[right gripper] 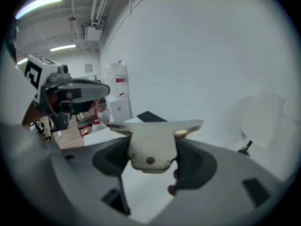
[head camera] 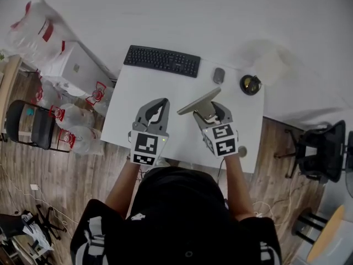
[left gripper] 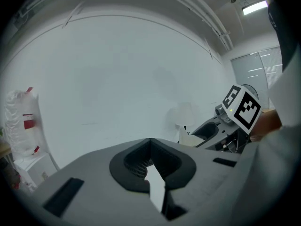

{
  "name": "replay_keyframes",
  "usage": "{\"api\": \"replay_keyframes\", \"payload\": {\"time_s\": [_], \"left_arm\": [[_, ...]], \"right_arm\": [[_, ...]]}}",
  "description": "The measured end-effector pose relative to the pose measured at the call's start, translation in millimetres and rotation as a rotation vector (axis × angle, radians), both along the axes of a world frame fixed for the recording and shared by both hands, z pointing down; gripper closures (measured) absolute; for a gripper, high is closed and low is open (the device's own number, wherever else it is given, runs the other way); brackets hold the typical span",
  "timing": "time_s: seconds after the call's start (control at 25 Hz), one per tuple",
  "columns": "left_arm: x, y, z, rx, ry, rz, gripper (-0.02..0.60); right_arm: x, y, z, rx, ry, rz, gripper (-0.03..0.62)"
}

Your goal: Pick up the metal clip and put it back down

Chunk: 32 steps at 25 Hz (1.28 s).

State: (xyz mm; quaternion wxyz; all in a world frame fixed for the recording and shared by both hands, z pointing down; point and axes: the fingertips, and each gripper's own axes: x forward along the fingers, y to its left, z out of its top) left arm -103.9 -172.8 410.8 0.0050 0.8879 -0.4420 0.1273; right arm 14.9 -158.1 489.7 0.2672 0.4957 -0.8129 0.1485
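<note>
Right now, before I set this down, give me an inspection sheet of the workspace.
Surface: white table, no spills seen.
Job's things: metal clip, held above the table.
Clutter: keyboard, mouse and small dark round item along the far edge.
Grippers: right gripper shut on the clip; left gripper shut, nothing between its jaws.
Cables: thin leads on the floor at left; nothing seen on the table.
Surroundings: wood floor, plastic bags, black chair left, second chair right.
</note>
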Motion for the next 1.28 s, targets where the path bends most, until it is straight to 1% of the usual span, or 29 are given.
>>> {"api": "replay_keyframes", "payload": {"time_s": [0.36, 0.68, 0.96, 1.28], "left_arm": [[8, 2, -43, 0.094, 0.025, 0.019, 0.558], [17, 12, -81, 0.176, 0.049, 0.049, 0.558], [19, 15, -97, 0.209, 0.049, 0.051, 0.558], [15, 10, -99, 0.210, 0.051, 0.044, 0.558]], "right_arm": [[16, -3, -63, 0.152, -0.013, 0.056, 0.299], [25, 0, -110, 0.261, -0.031, 0.095, 0.299], [29, 3, -141, 0.332, -0.064, 0.109, 0.299], [30, -2, -147, 0.351, -0.071, 0.116, 0.299]]}}
